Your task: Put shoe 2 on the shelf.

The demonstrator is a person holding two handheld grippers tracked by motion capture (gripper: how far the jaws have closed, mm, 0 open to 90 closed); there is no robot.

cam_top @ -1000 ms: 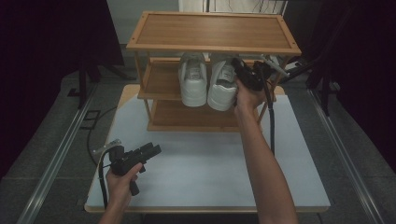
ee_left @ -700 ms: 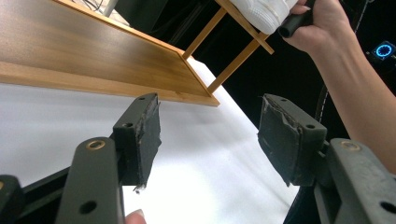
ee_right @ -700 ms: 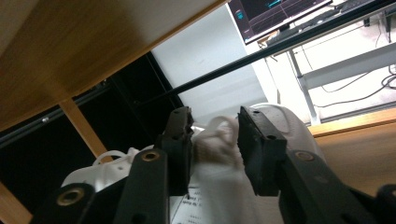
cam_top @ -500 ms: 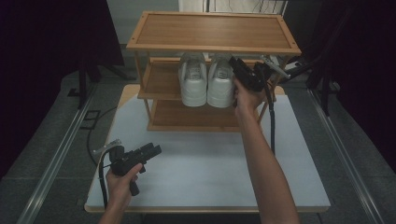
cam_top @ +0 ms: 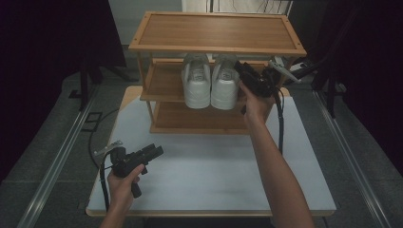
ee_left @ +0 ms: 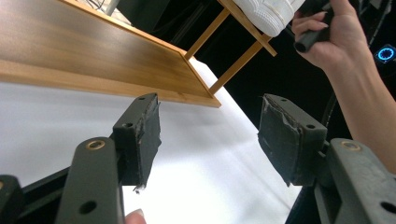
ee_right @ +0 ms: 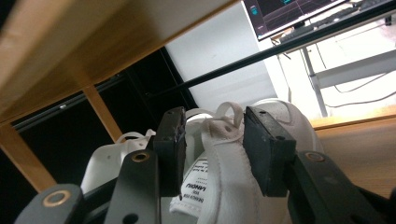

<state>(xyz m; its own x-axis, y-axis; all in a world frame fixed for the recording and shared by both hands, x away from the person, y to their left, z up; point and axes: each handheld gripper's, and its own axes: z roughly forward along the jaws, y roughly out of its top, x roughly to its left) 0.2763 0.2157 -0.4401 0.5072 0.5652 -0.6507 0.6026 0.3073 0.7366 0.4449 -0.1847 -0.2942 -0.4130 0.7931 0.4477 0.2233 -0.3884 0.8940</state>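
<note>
White shoes (cam_top: 210, 80) sit side by side on the rack's (cam_top: 157, 85) middle shelf, long axes running near to far. The right gripper (cam_top: 251, 78) reaches in at the right shoe (ee_right: 233, 186), jaws spread either side of its collar, not yet pinching. The left gripper (cam_top: 138, 159) rests low over the table (cam_top: 214, 166), jaws spread, holding nothing.

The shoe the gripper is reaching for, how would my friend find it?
Find the wooden rack at the table's far end. Two white shoes sit side by side on its middle shelf. Pick the right-hand shoe: the right gripper is at it, jaws apart around its collar.
</note>
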